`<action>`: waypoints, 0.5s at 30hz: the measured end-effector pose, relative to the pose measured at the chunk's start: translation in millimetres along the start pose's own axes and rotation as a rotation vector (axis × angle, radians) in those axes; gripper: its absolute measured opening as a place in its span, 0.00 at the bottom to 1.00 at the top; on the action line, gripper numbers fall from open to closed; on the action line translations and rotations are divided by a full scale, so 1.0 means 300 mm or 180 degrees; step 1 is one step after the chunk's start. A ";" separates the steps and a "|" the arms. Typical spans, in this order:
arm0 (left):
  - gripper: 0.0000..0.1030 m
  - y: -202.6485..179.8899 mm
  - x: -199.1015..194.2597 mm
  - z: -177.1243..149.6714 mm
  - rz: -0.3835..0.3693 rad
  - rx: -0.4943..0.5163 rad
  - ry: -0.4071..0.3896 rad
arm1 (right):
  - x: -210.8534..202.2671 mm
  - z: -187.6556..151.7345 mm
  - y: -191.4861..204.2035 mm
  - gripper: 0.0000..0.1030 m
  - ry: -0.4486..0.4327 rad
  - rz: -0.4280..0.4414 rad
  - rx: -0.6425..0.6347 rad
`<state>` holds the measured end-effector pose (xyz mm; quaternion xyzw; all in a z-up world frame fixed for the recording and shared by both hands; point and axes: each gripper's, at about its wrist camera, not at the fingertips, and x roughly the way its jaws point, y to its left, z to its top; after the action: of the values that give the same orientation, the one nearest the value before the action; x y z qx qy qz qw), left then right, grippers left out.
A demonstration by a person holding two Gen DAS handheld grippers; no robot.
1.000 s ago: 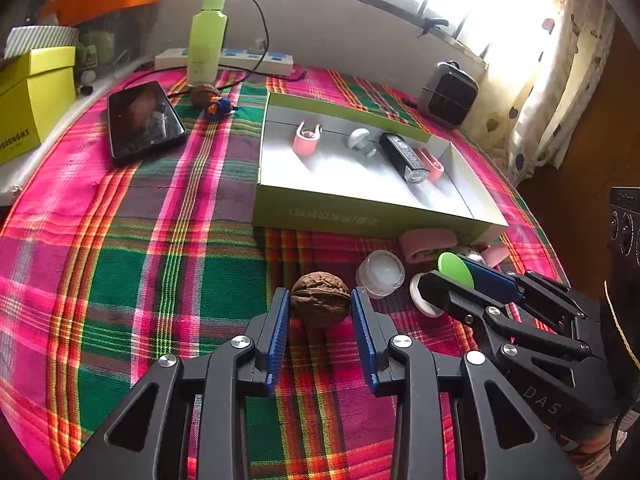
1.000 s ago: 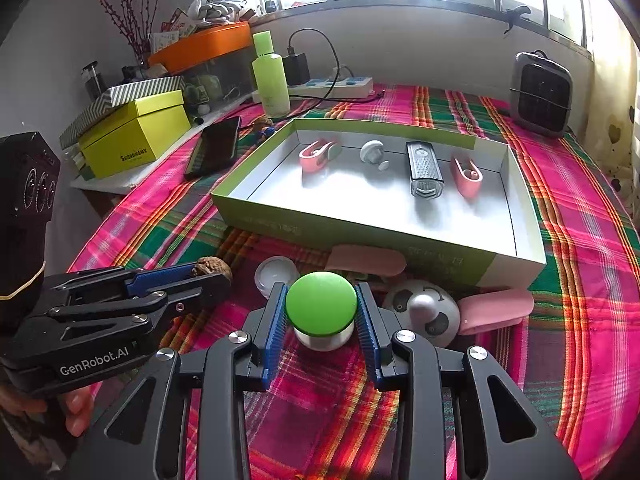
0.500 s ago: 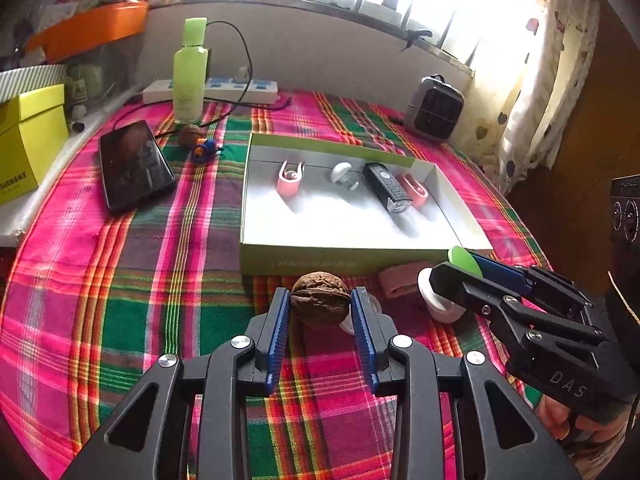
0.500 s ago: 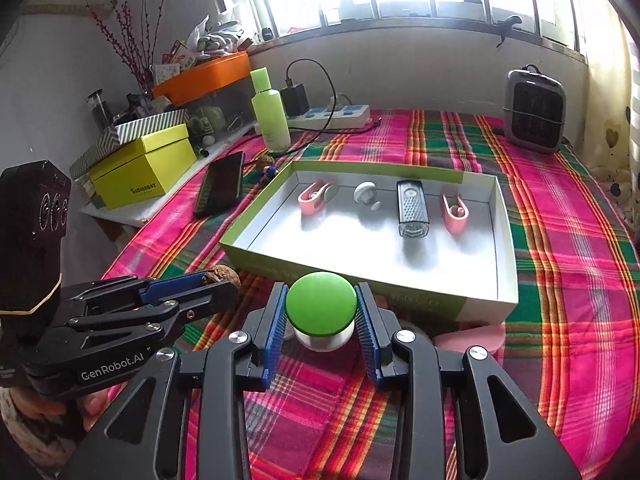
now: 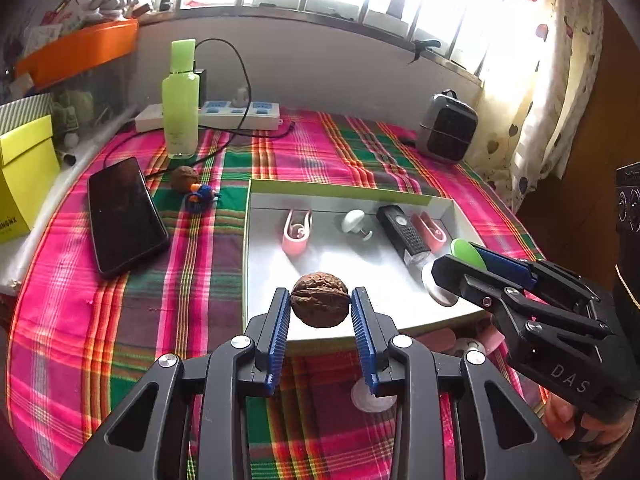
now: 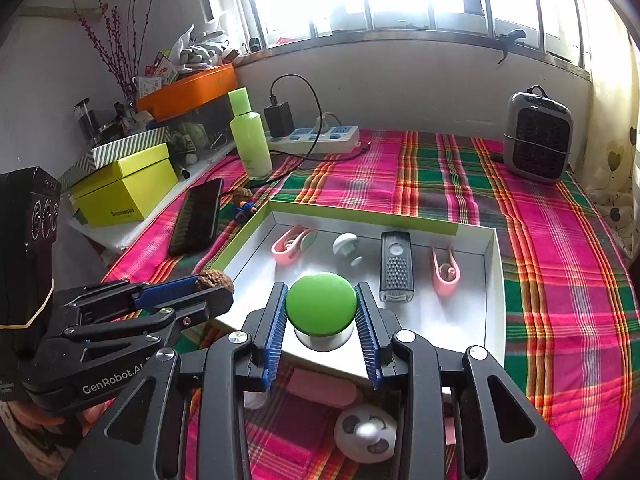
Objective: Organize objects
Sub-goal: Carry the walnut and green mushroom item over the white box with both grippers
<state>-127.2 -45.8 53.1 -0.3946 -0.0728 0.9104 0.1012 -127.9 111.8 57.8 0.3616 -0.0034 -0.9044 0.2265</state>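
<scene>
My left gripper (image 5: 320, 300) is shut on a brown walnut (image 5: 319, 299) and holds it in the air over the near edge of the green-rimmed white box (image 5: 340, 190). My right gripper (image 6: 321, 308) is shut on a green-topped white jar (image 6: 321, 312), also lifted over the box's near edge (image 6: 344, 364). In the left wrist view the right gripper (image 5: 460, 264) comes in from the right with the green top (image 5: 466, 252) showing. Inside the box lie two pink clips (image 6: 290, 246), a white knob (image 6: 346, 244) and a black grater-like device (image 6: 396, 266).
On the plaid tablecloth (image 5: 120, 320) sit a phone (image 5: 122, 214), a second walnut (image 5: 185, 178), a small blue toy (image 5: 202, 194), a green bottle (image 5: 181, 100), a power strip (image 5: 240, 114) and a small heater (image 6: 536, 138). Pink and white items (image 6: 366, 432) lie before the box. Yellow boxes (image 6: 124, 190) stand left.
Both grippers rose and moved forward with their loads, from the cloth in front of the box to above its near edge. The items left on the cloth now sit below the fingers.
</scene>
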 end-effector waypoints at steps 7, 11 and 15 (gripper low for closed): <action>0.29 0.003 0.075 0.036 0.0043 0.0024 0.0077 | 0.099 0.041 -0.036 0.34 0.0117 0.0107 0.0093; 0.29 0.003 0.108 0.037 0.0063 0.0036 0.0123 | 0.141 0.057 -0.051 0.34 0.0165 0.0116 0.0100; 0.29 0.002 0.128 0.039 0.0130 0.0065 0.0129 | 0.174 0.072 -0.056 0.34 0.0209 0.0135 0.0062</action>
<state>-161.5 -37.8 33.9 -0.4133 -0.0533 0.9048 0.0881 -182.1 102.0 37.0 0.3932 -0.0125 -0.8869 0.2421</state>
